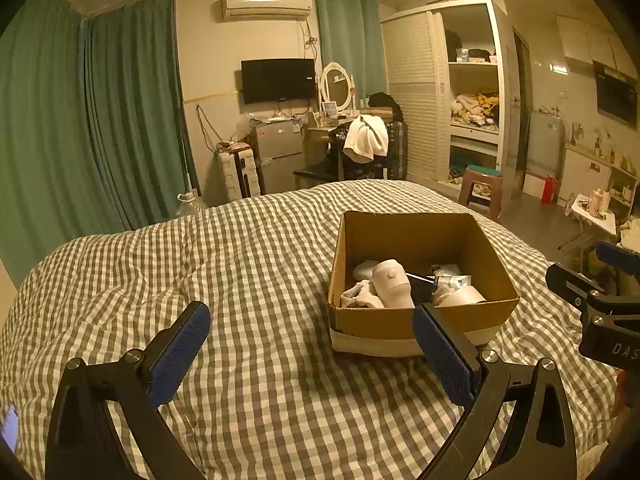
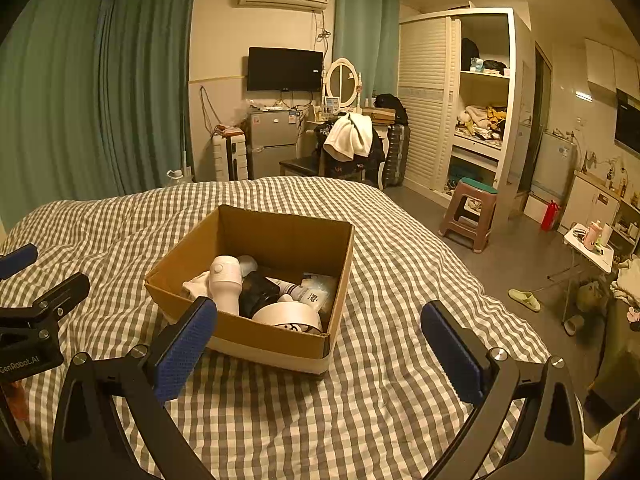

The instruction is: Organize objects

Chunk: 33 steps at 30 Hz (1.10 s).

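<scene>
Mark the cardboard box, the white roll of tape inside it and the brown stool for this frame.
cardboard box (image 2: pixel 280 236): right wrist view, inner face of its far wall.
white roll of tape (image 2: pixel 286 314): right wrist view, curved outer side.
brown stool (image 2: pixel 460 216): right wrist view, its near left leg.

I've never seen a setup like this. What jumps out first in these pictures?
An open cardboard box sits in the middle of a grey checked bed, packed with white bottles, a sock and a dark jar. In front of it, the left gripper and right gripper hang with blue-padded fingers spread wide, holding nothing.
</scene>
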Each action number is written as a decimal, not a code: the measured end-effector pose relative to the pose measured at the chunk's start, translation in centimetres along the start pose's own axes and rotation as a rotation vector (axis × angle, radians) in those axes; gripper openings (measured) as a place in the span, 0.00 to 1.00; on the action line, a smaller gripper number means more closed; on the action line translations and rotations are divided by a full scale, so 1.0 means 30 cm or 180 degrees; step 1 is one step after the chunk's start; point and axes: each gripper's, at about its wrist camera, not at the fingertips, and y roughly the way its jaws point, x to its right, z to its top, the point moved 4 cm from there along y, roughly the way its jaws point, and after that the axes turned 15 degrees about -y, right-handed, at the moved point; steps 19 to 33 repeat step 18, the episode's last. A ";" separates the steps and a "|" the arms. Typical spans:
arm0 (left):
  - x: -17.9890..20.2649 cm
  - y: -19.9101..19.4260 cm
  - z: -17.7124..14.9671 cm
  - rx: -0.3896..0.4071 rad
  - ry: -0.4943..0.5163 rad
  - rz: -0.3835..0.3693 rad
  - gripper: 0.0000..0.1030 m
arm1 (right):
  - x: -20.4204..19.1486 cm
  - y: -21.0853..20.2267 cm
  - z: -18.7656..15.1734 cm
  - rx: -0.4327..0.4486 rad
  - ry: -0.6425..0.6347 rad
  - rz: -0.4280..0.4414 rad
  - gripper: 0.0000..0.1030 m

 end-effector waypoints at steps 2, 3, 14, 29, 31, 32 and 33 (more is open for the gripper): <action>0.000 0.000 -0.001 0.0000 0.0002 0.0002 1.00 | -0.003 0.002 -0.003 -0.0003 -0.0003 0.0005 0.99; 0.001 0.000 -0.003 -0.0003 0.0004 0.0006 1.00 | -0.004 0.004 -0.004 -0.0005 -0.0006 0.0005 0.99; -0.001 0.006 -0.015 -0.0009 -0.0007 0.0042 1.00 | -0.017 0.012 -0.011 -0.0029 -0.0021 0.0012 0.99; -0.001 0.003 -0.014 -0.0002 -0.0011 0.0035 1.00 | -0.019 0.014 -0.012 -0.0037 -0.0026 0.0014 0.99; -0.001 0.003 -0.014 -0.0002 -0.0011 0.0035 1.00 | -0.019 0.014 -0.012 -0.0037 -0.0026 0.0014 0.99; -0.001 0.003 -0.014 -0.0002 -0.0011 0.0035 1.00 | -0.019 0.014 -0.012 -0.0037 -0.0026 0.0014 0.99; -0.001 0.003 -0.014 -0.0002 -0.0011 0.0035 1.00 | -0.019 0.014 -0.012 -0.0037 -0.0026 0.0014 0.99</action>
